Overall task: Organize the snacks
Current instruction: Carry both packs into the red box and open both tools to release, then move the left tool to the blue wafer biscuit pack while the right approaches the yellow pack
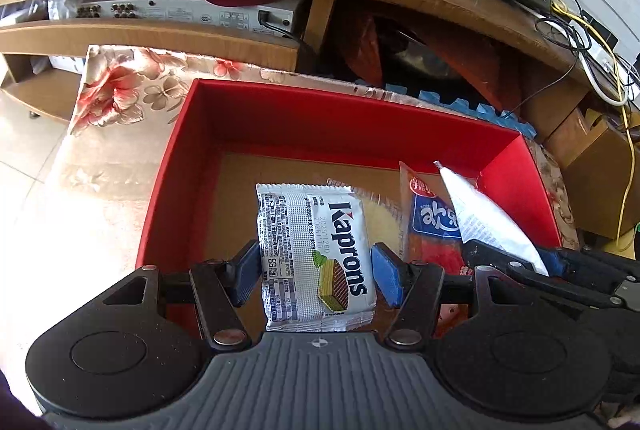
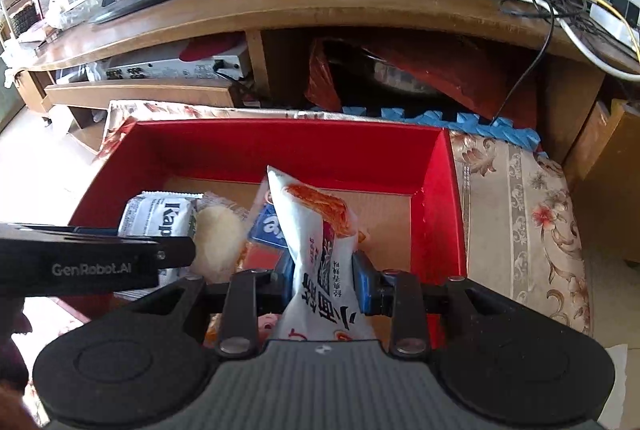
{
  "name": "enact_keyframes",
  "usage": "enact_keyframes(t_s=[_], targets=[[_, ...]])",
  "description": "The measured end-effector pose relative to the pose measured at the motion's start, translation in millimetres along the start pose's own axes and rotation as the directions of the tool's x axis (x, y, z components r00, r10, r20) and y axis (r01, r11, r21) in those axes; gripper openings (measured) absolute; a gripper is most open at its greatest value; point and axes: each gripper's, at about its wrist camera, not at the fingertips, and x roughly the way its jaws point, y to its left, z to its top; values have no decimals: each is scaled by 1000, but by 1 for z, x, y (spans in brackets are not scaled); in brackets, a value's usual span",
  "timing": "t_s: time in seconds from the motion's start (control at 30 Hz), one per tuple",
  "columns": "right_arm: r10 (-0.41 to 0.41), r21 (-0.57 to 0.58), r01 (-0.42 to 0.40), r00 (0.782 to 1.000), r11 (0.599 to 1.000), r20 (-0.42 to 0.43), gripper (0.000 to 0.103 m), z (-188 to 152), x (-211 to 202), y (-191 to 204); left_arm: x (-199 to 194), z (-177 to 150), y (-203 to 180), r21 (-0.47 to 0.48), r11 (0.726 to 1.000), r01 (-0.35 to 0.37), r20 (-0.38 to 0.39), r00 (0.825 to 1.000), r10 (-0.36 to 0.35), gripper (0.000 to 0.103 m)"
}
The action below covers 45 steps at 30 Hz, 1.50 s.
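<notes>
Inside the red box (image 1: 192,166), the Kaprons wafer pack (image 1: 316,256) lies between the left gripper (image 1: 316,272)'s parted pads, the right gripper (image 2: 322,276) pinches a white snack bag (image 2: 316,230) near open cardboard floor, on a floral cloth (image 2: 520,198).

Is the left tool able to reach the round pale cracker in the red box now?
Probably not yet: the left tool straddles the Kaprons wafer pack, which overlaps the cracker in the red box.

Daylight from left, floor (image 1: 36,190) overexposed; fisheye bends edges; focus sharp.
</notes>
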Motion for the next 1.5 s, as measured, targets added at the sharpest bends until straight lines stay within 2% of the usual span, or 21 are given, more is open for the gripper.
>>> enact_keyframes(t_s=[0.3, 0.5, 0.57, 1.07, 1.5], targets=[[-17, -7, 17, 1000, 1000, 0, 35, 1, 3, -2, 6, 1, 1, -3, 1000, -7, -15, 1000, 7, 67], [-22, 3, 22, 1000, 1000, 21, 40, 3, -3, -5, 1, 2, -2, 11, 1000, -13, 9, 1000, 13, 73], [-24, 1, 24, 999, 1000, 27, 40, 4, -5, -4, -1, 2, -3, 12, 1000, -10, 16, 1000, 10, 77], [-22, 18, 21, 996, 1000, 84, 42, 5, -35, 0, -16, -1, -6, 18, 1000, 14, 44, 999, -15, 78], [-4, 14, 4, 998, 1000, 66, 42, -15, -58, 8, -41, -19, 3, 9, 999, 45, 55, 997, -46, 79]])
